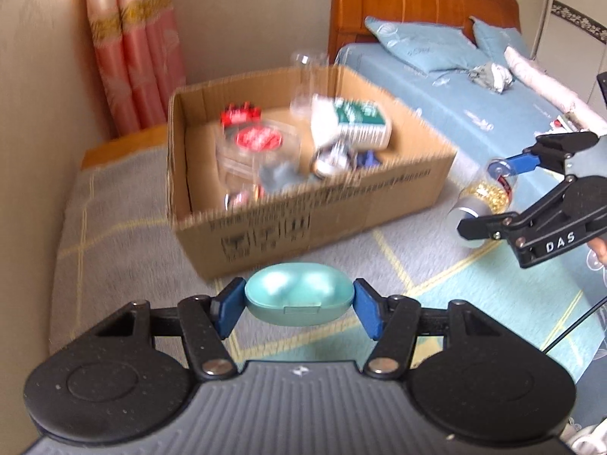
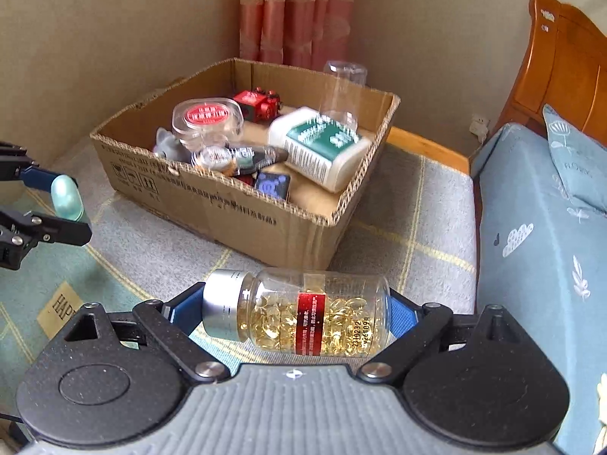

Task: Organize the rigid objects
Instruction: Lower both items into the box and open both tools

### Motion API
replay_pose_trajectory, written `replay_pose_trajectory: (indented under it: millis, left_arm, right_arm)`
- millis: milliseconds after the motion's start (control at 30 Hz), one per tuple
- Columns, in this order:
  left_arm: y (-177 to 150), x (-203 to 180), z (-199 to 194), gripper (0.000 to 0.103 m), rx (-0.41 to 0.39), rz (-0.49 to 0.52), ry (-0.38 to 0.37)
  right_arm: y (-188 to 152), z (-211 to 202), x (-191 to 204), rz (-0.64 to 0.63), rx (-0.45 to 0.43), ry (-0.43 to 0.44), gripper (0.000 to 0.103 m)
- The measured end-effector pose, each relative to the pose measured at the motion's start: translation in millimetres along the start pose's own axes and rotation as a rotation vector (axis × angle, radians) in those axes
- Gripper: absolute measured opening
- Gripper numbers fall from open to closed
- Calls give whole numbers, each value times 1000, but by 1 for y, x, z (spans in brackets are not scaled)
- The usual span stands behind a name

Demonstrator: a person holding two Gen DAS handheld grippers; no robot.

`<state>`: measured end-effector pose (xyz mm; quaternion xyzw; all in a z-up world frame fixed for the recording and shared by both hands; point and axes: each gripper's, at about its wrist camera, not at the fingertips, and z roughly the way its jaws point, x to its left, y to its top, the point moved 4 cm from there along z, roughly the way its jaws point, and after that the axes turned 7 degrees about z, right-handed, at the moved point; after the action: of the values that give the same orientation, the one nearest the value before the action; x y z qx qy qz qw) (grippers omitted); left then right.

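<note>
Nearest, a glossy teal egg-shaped case (image 1: 299, 299) sits clamped endwise in the left gripper (image 1: 299, 305), above the mat just before the cardboard box (image 1: 303, 212). Right of the box, the right gripper (image 2: 297, 313), angled downward, pinches a silver-capped capsule bottle (image 2: 303, 309) lying sideways, jaws wide.

Below me lies a grey rug (image 2: 413, 204) with yellow grid lines and a teal patch. 1 open cardboard box (image 2: 242, 216) sits directly on it, near the blue-sheeted bed (image 2: 531, 227) along my right side.
</note>
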<state>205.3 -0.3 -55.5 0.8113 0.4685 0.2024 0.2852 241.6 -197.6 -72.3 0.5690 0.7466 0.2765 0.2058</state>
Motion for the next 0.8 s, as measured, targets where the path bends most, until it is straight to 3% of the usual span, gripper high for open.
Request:
replay_pose_trajectory:
  millis: [233,433,600,800]
  left_arm:
    - [47,11,-14,60,-79,49,19]
    - [92,39,1,60,-111,55,62]
    - [118,67,41,60,-80,25,66]
    - [120,89,84,60,-29,-42,56]
  right_arm:
    - [30,-22,3,-18,-70,45,96]
    - [62,-26,4,-29,-134,47,96]
    - [89,-15,8,-48,-146,52,96]
    - [108,4,10,-43,-126,49,96]
